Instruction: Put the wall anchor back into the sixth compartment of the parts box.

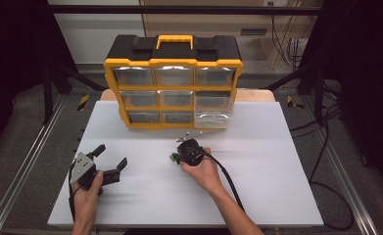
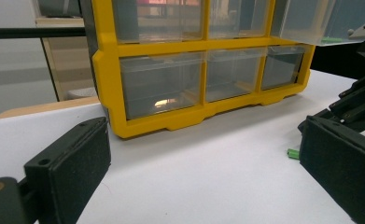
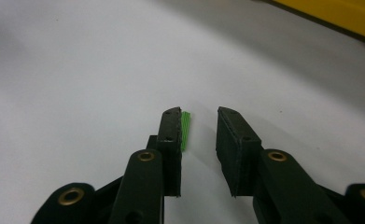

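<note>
1. Jaws of the right gripper (image 3: 198,128) stand a narrow gap apart, pointed down at the white table top (image 1: 257,196). A small green ribbed plastic piece (image 3: 185,129) lies between them, right against the inner face of one jaw; the other jaw is clear of it. Whether the piece is touched or just beside that pad, I cannot tell.

2. From above, the right gripper (image 1: 179,155) sits near the middle of the table, held in the person's right hand (image 1: 202,171), with the green piece (image 1: 171,158) showing at its tip, on the side towards the left gripper. A black cable (image 1: 227,181) trails back from it along the forearm.

3. The left gripper (image 1: 111,159) is spread wide and holds nothing. It rests low near the left front of the table in the left hand (image 1: 87,196), well apart from the right one. In the left gripper view the green piece (image 2: 293,153) lies on the table beside its far jaw pad.

4. Behind both stands a yellow-and-black plastic organiser cabinet with clear drawers (image 1: 173,88), a yellow handle (image 1: 175,40) on top. Its lower right clear drawer (image 1: 212,119) is pulled out towards the person, and something green shows faintly inside it.
</note>
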Motion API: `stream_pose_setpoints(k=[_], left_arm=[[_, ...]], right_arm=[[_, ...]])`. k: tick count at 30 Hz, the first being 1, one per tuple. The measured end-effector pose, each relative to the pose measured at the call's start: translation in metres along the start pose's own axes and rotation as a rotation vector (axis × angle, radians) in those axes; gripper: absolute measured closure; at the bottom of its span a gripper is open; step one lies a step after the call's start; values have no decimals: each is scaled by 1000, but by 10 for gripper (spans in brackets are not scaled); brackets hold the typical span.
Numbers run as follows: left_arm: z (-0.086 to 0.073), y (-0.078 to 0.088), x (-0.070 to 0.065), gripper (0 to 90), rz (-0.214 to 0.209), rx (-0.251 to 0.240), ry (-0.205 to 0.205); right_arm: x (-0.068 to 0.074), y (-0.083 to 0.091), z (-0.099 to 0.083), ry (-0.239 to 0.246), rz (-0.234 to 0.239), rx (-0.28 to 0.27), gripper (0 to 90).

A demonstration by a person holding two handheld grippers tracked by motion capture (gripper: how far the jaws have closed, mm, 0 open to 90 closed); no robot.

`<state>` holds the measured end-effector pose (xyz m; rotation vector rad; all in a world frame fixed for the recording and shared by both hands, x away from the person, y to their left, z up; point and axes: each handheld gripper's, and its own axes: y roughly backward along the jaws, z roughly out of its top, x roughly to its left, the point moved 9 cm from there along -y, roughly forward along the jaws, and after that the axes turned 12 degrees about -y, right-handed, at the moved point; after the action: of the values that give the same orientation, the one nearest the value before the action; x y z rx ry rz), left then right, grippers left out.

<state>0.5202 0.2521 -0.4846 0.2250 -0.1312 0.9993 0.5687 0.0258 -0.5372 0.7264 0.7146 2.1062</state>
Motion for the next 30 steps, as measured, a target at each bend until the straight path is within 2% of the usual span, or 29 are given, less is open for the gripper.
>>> stream_pose_setpoints(k=[8,13,18,23,27,30], left_arm=[[0,0,-1,21,-3,0,0],[0,-1,-4,23,-19,6,-13],[1,-2,-5,23,-23,3,-12],[1,-3,-7,23,-32,3,-14],[1,-3,-7,23,-32,6,-16],[1,-2,-7,23,-31,3,-18]], right_arm=[[3,-3,0,-5,20,-9,756],[4,-7,-3,33,9,-3,776],[6,-8,-2,15,18,-3,784],[6,-12,-5,25,5,8,796],[6,-12,-4,38,-9,-1,841],[6,-11,-4,41,-23,-10,842]])
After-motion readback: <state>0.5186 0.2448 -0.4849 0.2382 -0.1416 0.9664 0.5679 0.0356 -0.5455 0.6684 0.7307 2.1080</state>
